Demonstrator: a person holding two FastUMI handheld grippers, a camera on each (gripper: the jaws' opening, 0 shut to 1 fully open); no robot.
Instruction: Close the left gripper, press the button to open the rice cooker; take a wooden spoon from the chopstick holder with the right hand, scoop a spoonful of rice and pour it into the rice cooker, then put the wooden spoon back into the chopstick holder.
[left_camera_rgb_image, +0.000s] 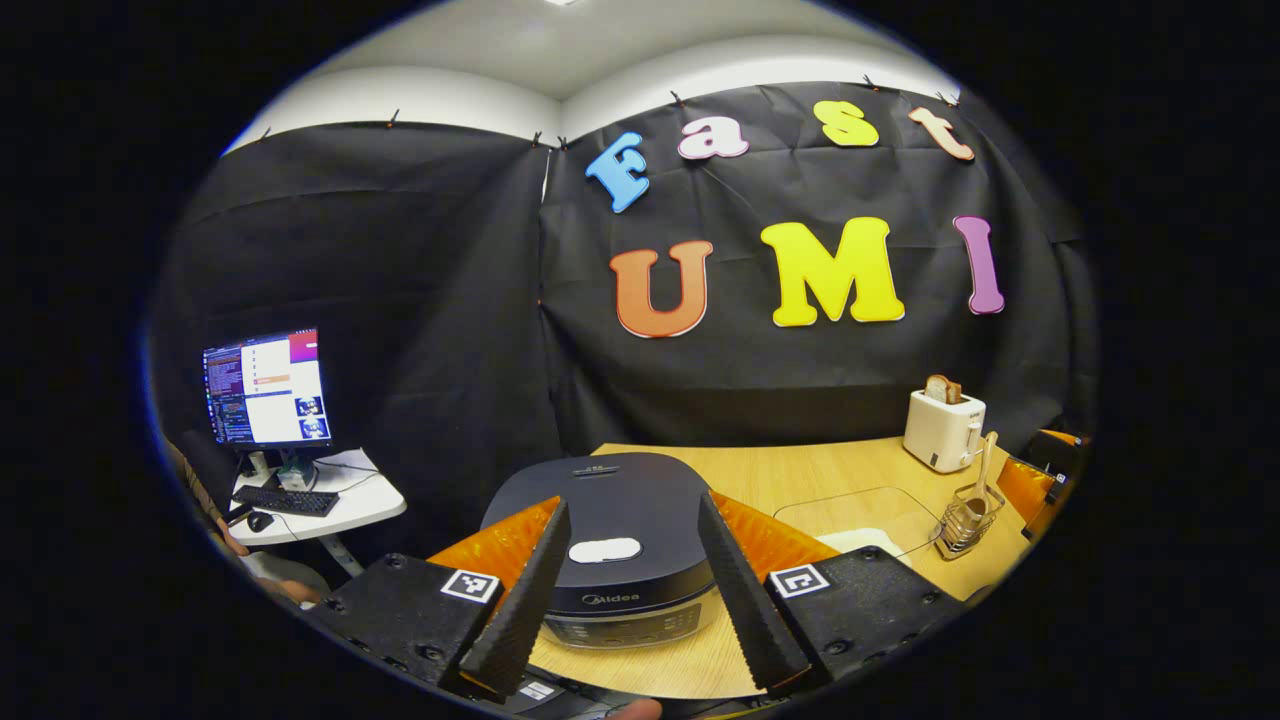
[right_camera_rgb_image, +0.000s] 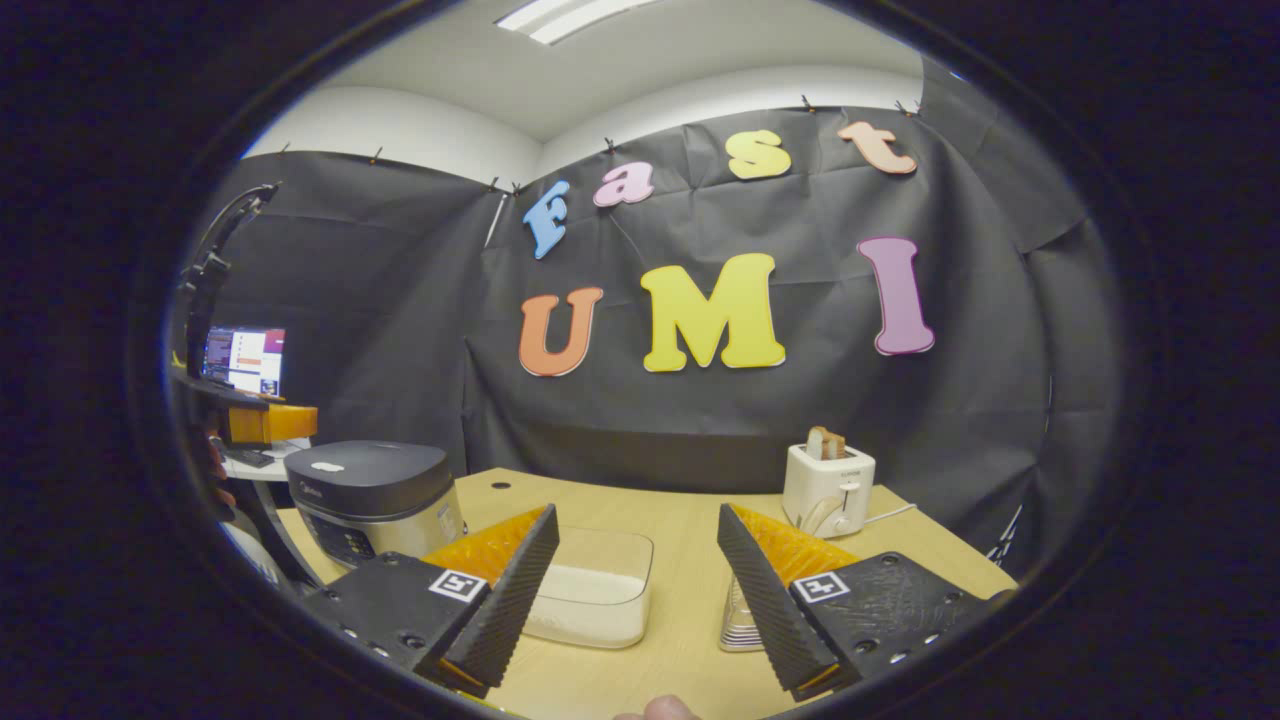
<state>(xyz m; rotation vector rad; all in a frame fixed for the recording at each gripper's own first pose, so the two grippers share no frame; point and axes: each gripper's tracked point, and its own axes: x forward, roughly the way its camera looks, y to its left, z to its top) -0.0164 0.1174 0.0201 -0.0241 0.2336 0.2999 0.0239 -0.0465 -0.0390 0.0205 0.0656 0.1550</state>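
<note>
Pale wood surface (right_camera_rgb_image: 690, 520), carrying all items. Dark rice cooker (left_camera_rgb_image: 615, 540), lid down, is seen at the surface's left end, framed between the wide-open, empty jaws of the left gripper (left_camera_rgb_image: 640, 640). Clear container of rice (right_camera_rgb_image: 595, 595) is placed mid-surface, just right of the cooker. Wire chopstick holder (left_camera_rgb_image: 965, 520), with a wooden spoon (left_camera_rgb_image: 983, 475) standing in it, is set near the white toaster (right_camera_rgb_image: 828, 488). Right gripper (right_camera_rgb_image: 630, 640): jaws spread wide, nothing held.

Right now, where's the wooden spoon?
In the left gripper view, the wooden spoon stands upright in the wire chopstick holder at the table's far right, just in front of the white toaster and right of the clear rice container.
</note>
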